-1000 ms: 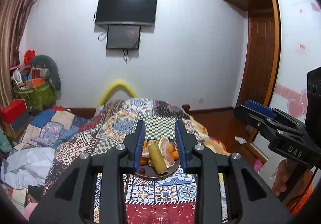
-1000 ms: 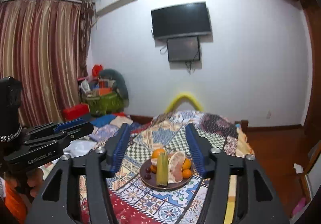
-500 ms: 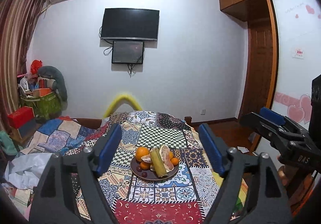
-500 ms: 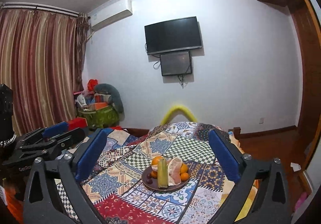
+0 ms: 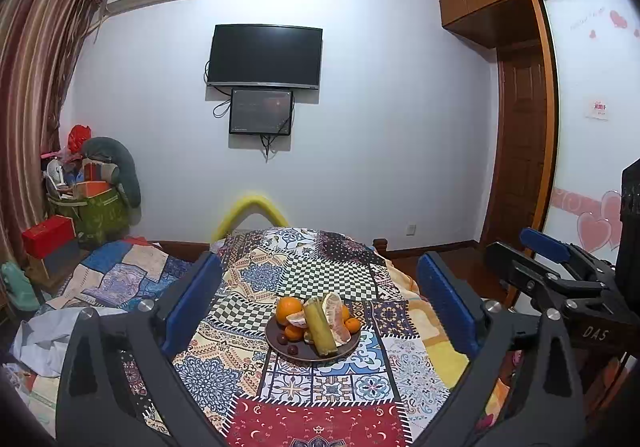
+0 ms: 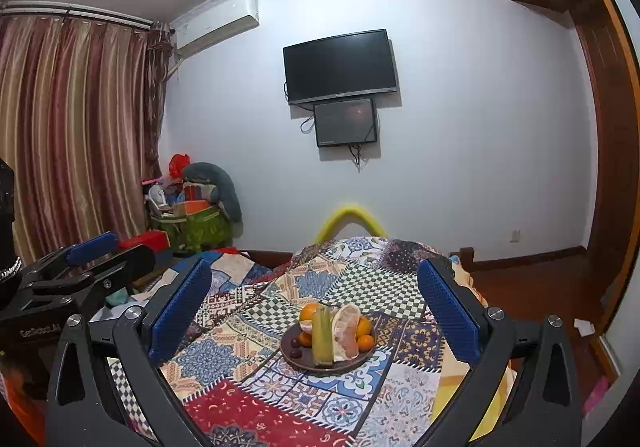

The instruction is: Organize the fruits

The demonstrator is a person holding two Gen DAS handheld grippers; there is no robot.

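Observation:
A dark round plate (image 5: 273,343) (image 6: 298,363) rests on the patchwork cloth, a little way ahead of both grippers. It holds a large orange (image 5: 289,308) (image 6: 309,312), a green stalk piece (image 5: 320,331) (image 6: 322,339), a peeled pomelo segment (image 5: 334,311) (image 6: 347,330), small oranges (image 5: 352,325) (image 6: 365,327) and dark round fruits (image 5: 292,349). My left gripper (image 5: 319,262) frames the plate from a distance; its jaws are opening and hold nothing. My right gripper (image 6: 314,267) is open wide and also holds nothing.
The patchwork cloth (image 5: 320,399) covers a table or bed and drops off at the right. A yellow foam arch (image 5: 251,209) stands behind it. Boxes and bags (image 5: 92,203) pile up at the left wall. A wooden door (image 5: 522,151) is on the right.
Both grippers went from nearly shut to wide open. Both views tilted up and drew back a little, so the plate sits lower and more of the wall and ceiling shows.

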